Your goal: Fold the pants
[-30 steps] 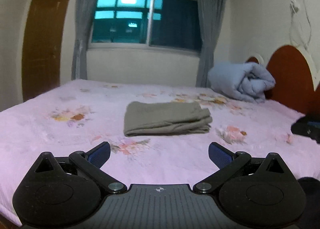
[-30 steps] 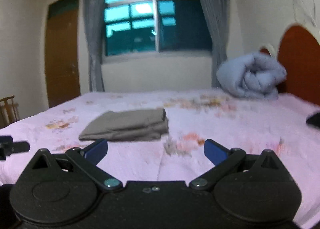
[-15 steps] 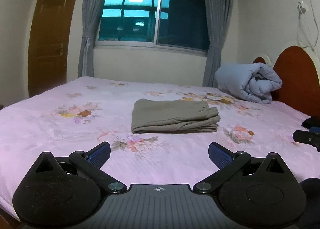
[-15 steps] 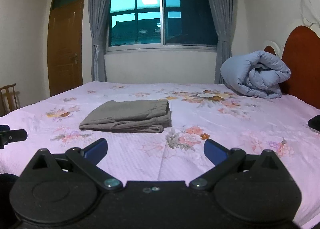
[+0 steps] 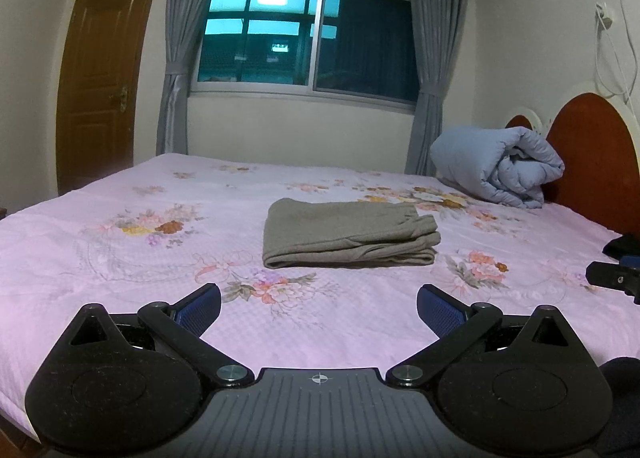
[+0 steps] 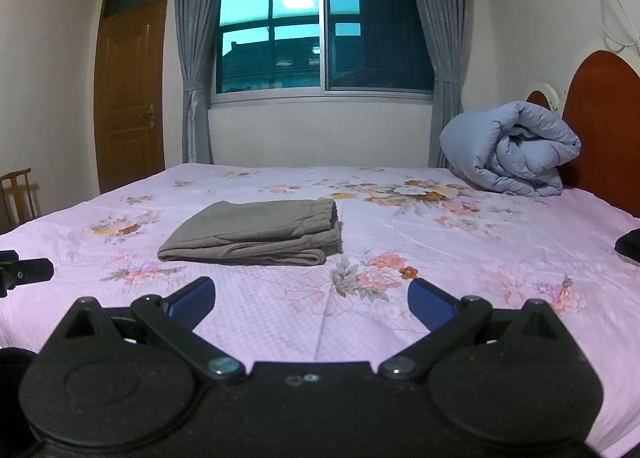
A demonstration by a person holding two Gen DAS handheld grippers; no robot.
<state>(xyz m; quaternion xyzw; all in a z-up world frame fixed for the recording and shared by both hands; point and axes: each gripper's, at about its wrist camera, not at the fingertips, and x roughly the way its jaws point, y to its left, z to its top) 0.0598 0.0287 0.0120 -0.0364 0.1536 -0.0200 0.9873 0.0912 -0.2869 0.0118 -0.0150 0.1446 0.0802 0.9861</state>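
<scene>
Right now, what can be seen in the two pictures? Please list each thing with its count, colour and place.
pants: one, grey-brown, folded, lying mid-bed
bed: one, pink floral sheet, fills the foreground
quilt: one, light blue, rolled up, by the headboard
headboard: one, red-brown, far right
window: one, dark glass, back wall
curtains: two, grey, tied at each side of the window
door: one, brown, shut, left wall
chair: one, wooden, left edge of the right view
left gripper: one, black with blue pads, open, empty, above the near bed edge
right gripper: one, same colours, open, empty
</scene>
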